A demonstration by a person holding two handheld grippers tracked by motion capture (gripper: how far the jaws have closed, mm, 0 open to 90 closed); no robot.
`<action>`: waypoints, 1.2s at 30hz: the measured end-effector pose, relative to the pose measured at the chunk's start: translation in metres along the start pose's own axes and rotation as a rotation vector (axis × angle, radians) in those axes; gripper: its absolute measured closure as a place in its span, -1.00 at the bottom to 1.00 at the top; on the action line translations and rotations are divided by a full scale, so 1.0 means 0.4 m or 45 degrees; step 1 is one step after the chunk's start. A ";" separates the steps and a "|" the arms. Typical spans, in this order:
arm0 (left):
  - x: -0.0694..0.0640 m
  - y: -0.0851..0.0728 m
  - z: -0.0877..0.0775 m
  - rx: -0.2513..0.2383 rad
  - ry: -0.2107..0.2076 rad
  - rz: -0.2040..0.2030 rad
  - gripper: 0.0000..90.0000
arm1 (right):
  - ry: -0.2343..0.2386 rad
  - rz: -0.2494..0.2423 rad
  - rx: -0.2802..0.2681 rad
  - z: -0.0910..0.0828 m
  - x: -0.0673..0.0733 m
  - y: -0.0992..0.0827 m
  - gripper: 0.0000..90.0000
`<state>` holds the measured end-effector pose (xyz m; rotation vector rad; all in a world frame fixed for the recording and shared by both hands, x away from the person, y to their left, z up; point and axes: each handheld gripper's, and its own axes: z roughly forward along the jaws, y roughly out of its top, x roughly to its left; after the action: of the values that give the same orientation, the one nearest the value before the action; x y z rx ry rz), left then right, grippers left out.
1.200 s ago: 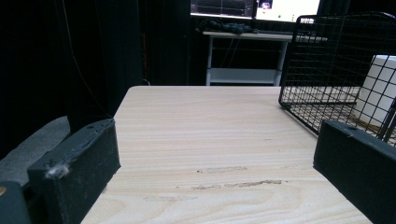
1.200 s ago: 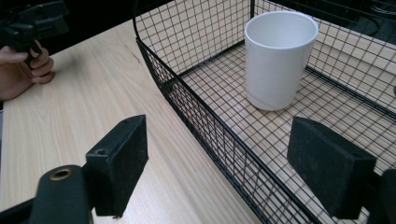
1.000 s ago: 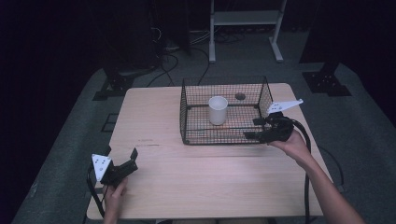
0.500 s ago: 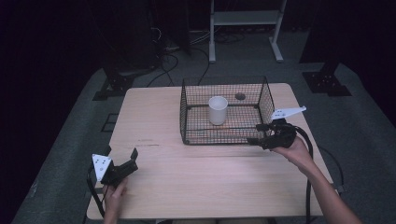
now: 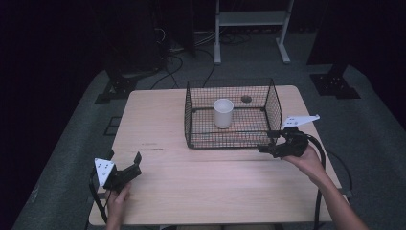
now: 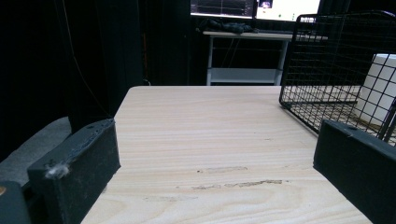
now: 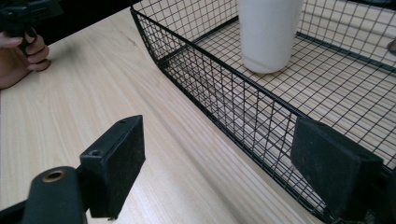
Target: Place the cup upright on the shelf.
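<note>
The white cup stands upright inside the black wire basket, on its mesh floor toward the middle; there is one cup and one basket on your wooden table. A small dark round thing shows near the basket's far wall; you cannot tell what it is.

You hold two grippers, one in each hand. Your right gripper sits at the basket's near right corner, jaws spread wide with nothing between the pads. In the right gripper view one pad stands on the basket side of the near wall and the other out over bare tabletop, so the jaws appear to straddle that wall without closing on it; the cup rises beyond.

Your left gripper rests low at the table's near left corner, well apart from the basket, your hand behind it. Its jaws are also wide open and empty, with bare wood between them in the left gripper view, and the basket off to one side.
</note>
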<state>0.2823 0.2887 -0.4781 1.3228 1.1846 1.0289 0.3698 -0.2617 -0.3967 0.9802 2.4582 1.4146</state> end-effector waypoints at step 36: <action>-0.001 0.000 0.000 -0.001 0.003 -0.001 -1.00 | -0.099 -0.031 -0.019 -0.021 0.039 -0.155 -0.63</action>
<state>0.2823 0.2883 -0.4781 1.3209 1.1855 1.0307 0.3253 -0.2796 -0.4395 0.9799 2.3926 1.3591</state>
